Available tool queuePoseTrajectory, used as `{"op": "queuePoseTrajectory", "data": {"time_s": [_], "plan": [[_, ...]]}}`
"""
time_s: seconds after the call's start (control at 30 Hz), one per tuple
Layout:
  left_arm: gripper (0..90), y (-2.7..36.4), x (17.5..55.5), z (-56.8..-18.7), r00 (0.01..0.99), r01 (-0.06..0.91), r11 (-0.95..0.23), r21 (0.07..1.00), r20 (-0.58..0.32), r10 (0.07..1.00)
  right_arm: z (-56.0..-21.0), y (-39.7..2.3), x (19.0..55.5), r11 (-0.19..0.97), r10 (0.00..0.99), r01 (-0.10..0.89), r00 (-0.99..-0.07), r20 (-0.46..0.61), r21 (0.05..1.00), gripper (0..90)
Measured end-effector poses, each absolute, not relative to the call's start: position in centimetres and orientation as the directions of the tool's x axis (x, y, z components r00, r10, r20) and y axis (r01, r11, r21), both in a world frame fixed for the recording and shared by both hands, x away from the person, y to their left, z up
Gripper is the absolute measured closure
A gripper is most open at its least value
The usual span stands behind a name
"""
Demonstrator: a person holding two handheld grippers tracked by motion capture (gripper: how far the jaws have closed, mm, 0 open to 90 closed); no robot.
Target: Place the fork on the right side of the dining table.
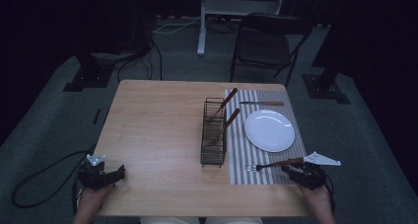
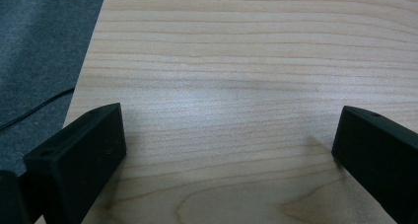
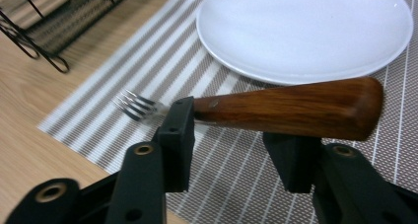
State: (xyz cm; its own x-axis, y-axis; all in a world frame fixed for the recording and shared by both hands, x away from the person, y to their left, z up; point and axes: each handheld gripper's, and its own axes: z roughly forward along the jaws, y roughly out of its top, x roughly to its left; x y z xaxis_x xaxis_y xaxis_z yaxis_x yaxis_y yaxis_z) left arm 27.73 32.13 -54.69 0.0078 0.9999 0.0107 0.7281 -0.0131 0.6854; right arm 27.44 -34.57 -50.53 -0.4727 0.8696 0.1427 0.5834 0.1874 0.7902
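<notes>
On the striped mat (image 1: 246,160), just in front of the plate (image 1: 269,130), the fork (image 1: 276,163) lies crosswise, its prongs to the left and its wooden handle to the right. The right tool (image 1: 301,172) is partly open; the handle lies between its parted jaws. The left tool (image 1: 106,176) rests wide open on the bare surface (image 1: 157,130).

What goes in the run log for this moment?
left tongs: open, on bare table | right tongs: open, fork lying between jaws on placemat | plate: beside fork
</notes>
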Motion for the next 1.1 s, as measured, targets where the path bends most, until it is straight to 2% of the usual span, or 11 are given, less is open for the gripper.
{"op": "queuePoseTrajectory", "data": {"time_s": [0.37,0.67,0.73,0.8,0.83,0.9,0.97,1.0,1.1], "plan": [[0.2,32.1,27.7,-54.7,0.008,0.728,-0.013,0.685,0.011,1.0,-52.5,-35.7,28.2,0.209,0.883,0.612,-0.454,0.123,0.763,51.8],[0.2,32.1,27.7,-54.7,0.007,0.728,-0.012,0.685,0.011,1.0,-53.1,-35.7,27.9,0.182,0.892,0.634,-0.428,0.145,0.752,48.4],[0.3,32.1,27.7,-54.7,0.006,0.727,-0.011,0.687,0.009,1.0,-53.3,-35.3,27.6,0.174,0.894,0.638,-0.422,0.152,0.75,43.3],[0.2,32.1,27.7,-54.7,0.006,0.727,-0.011,0.687,0.009,1.0,-53.5,-34.6,27.1,0.132,0.902,0.642,-0.393,0.177,0.755,32.4],[0.3,32.1,27.7,-54.7,0.006,0.727,-0.011,0.687,0.009,1.0,-53.5,-34.6,27.1,0.132,0.902,0.642,-0.393,0.177,0.755,32.4],[0.3,32.1,27.7,-54.7,0.006,0.727,-0.011,0.687,0.009,1.0,-53.5,-33.8,26.9,0.1,0.907,0.651,-0.37,0.199,0.752,23.1],[0.2,32.1,27.7,-54.7,0.006,0.727,-0.011,0.687,0.01,1.0,-53.6,-32.8,26.8,0.085,0.92,0.657,-0.341,0.195,0.749,19.7],[0.3,32.1,27.7,-54.7,0.007,0.728,-0.012,0.686,0.011,1.0,-53.6,-31.1,26.7,0.115,0.931,0.652,-0.333,0.147,0.75,17.7],[0.3,32.1,27.7,-54.7,0.007,0.728,-0.013,0.685,0.011,1.0,-53.6,-30.5,26.7,0.114,0.931,0.65,-0.333,0.147,0.751,17.7]]}}
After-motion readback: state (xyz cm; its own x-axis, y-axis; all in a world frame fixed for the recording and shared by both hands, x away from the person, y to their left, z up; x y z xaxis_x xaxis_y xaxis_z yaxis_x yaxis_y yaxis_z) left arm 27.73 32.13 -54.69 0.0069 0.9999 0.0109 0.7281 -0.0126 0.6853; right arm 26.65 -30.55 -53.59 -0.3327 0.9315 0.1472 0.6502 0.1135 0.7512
